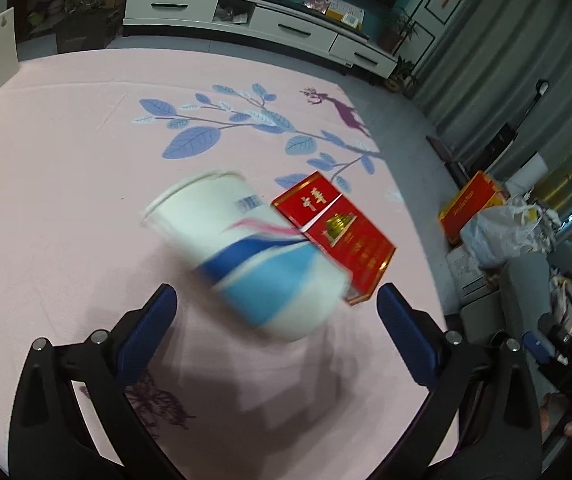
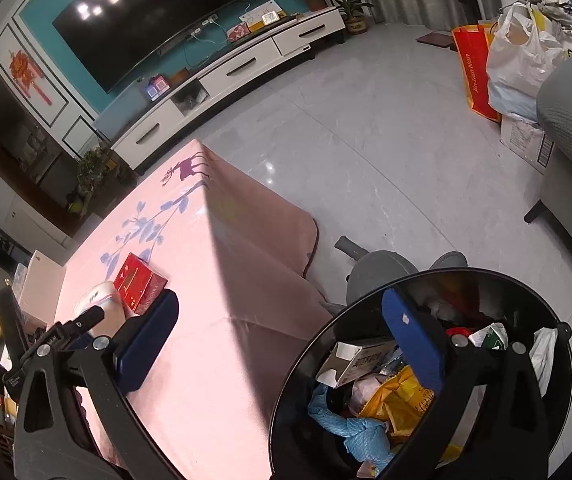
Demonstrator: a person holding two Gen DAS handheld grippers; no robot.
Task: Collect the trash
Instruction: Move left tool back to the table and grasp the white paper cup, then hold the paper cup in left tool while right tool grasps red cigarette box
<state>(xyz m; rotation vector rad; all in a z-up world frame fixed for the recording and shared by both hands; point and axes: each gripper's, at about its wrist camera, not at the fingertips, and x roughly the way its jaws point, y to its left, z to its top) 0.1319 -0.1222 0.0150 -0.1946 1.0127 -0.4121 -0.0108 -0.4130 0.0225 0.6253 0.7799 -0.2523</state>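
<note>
Just ahead — paper cup between open jaws.

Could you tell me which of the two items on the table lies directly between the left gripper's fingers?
The paper cup, lying on its side; the red cigarette box sits beside it, further right.

A pink tablecloth printed with blue leaves and a purple deer spreads ahead of the fingers, its corner draping down beyond the left finger in the right wrist view. Past the fingertips, a long white TV cabinet with dark handles runs along a teal wall, and a big dark television catches ceiling-light reflections. Grey glossy floor tiles stretch off beyond the right finger. Potted plants stand at the cabinet's end. Pale curtains hang far right of the fingers, near a grey sofa.
</note>
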